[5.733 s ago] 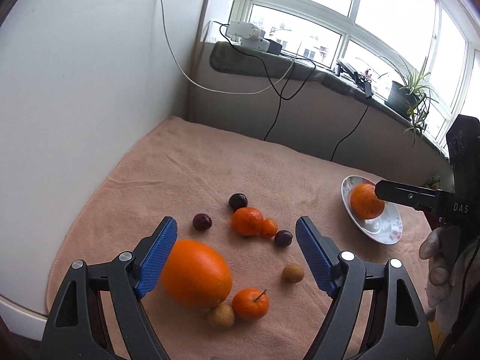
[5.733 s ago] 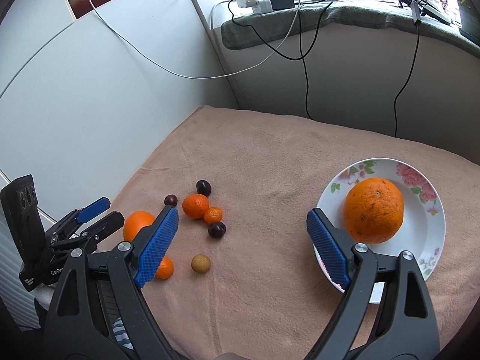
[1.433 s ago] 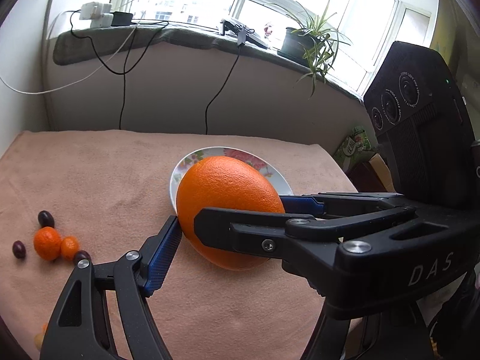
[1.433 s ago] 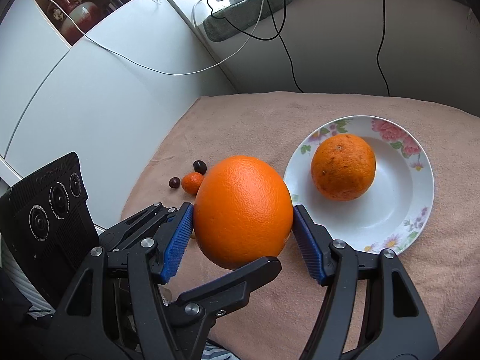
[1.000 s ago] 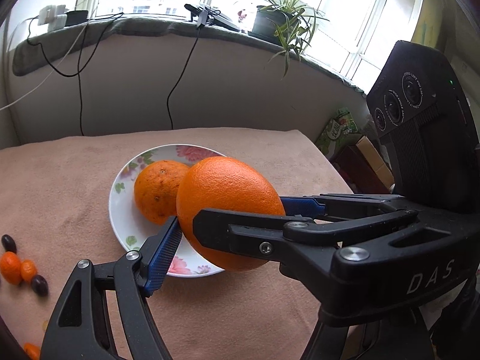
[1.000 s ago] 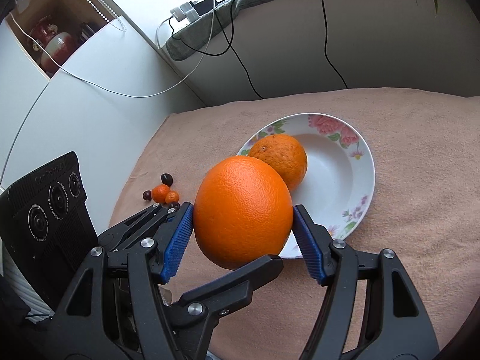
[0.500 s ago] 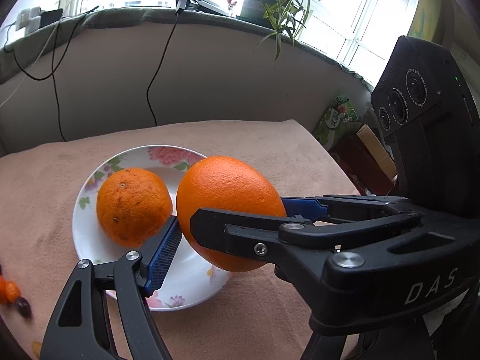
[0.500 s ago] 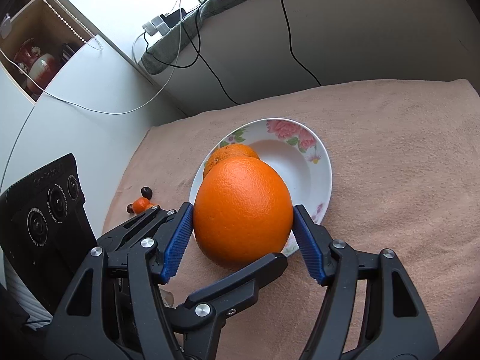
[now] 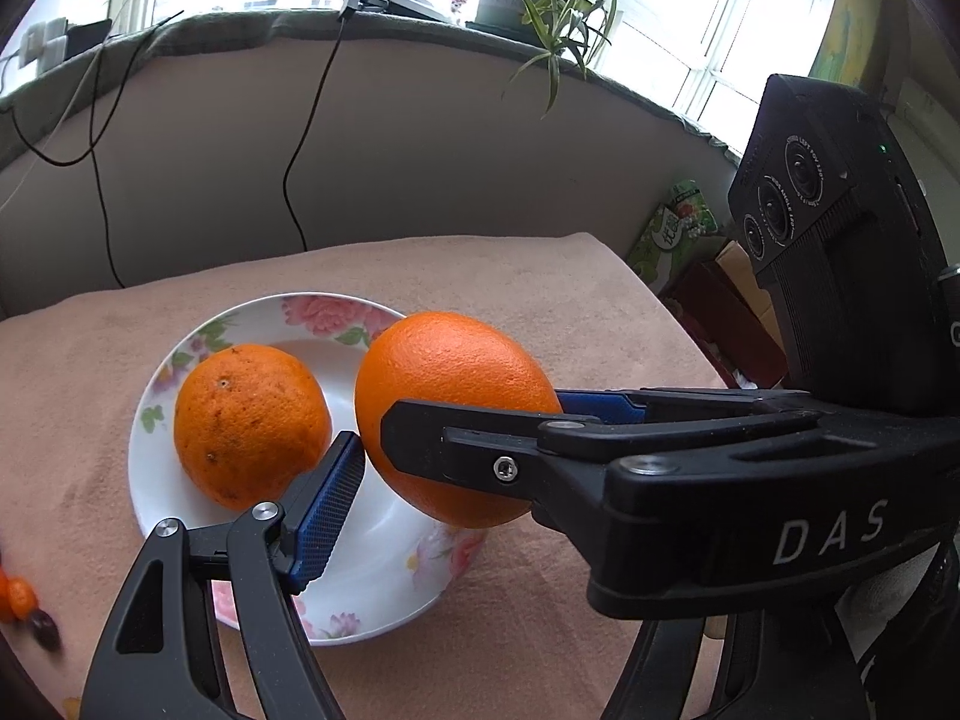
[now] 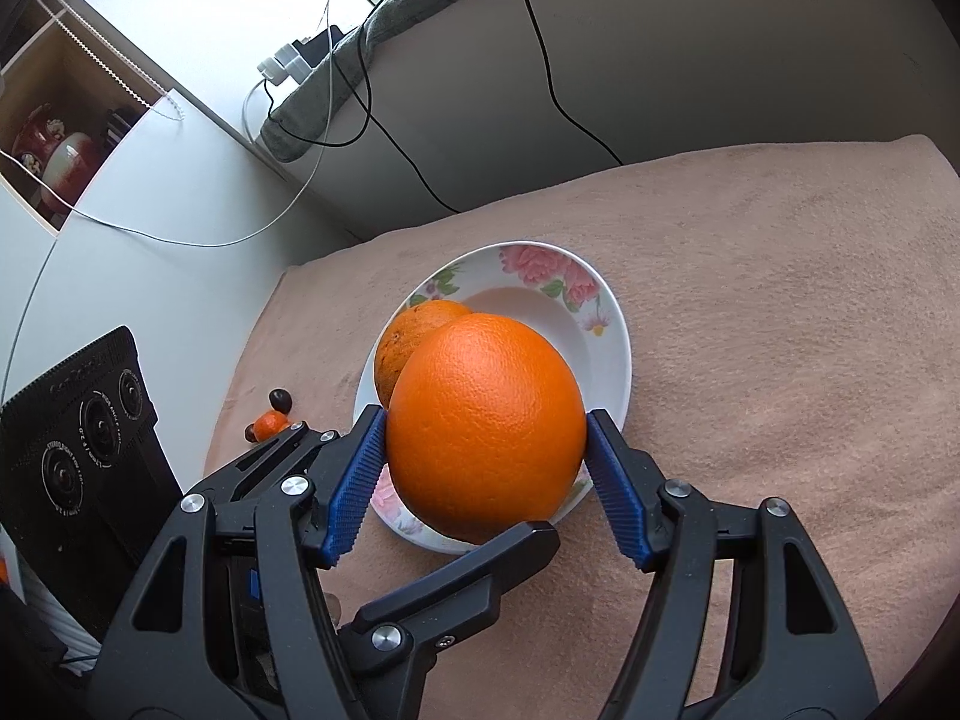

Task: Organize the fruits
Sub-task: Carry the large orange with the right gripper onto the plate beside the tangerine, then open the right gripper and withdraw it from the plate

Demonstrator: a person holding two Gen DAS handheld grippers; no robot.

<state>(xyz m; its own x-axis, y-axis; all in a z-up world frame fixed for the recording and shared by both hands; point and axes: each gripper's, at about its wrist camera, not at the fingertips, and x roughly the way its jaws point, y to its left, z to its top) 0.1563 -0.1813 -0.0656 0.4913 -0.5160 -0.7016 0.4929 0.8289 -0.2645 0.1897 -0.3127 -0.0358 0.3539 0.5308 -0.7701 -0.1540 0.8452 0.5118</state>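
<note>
I have the big orange [image 10: 486, 420] caught between both hand-held grippers at once. The right hand-held gripper [image 10: 486, 450] has its blue pads pressed on either side of the fruit, holding it. The left hand-held gripper [image 9: 444, 450] comes in crosswise: in its own view one blue pad [image 9: 327, 510] sits against the lower left of the orange, and its other finger is hidden behind the right hand-held gripper's black arm, so I read it as clamped on the same orange but only see one contact. The orange hangs just ahead of both sets of fingers, above the near rim of a white flowered plate [image 9: 384, 600]. A second, darker orange [image 9: 252, 423] lies in the plate, just beyond my left pad and beside the held fruit; I cannot tell if the two touch. The plate rests on a counter covered with a peach cloth [image 10: 780, 330]. Off to the far left of the left hand-held gripper sit a few small fruits [image 10: 273, 417], well apart from the plate.
</note>
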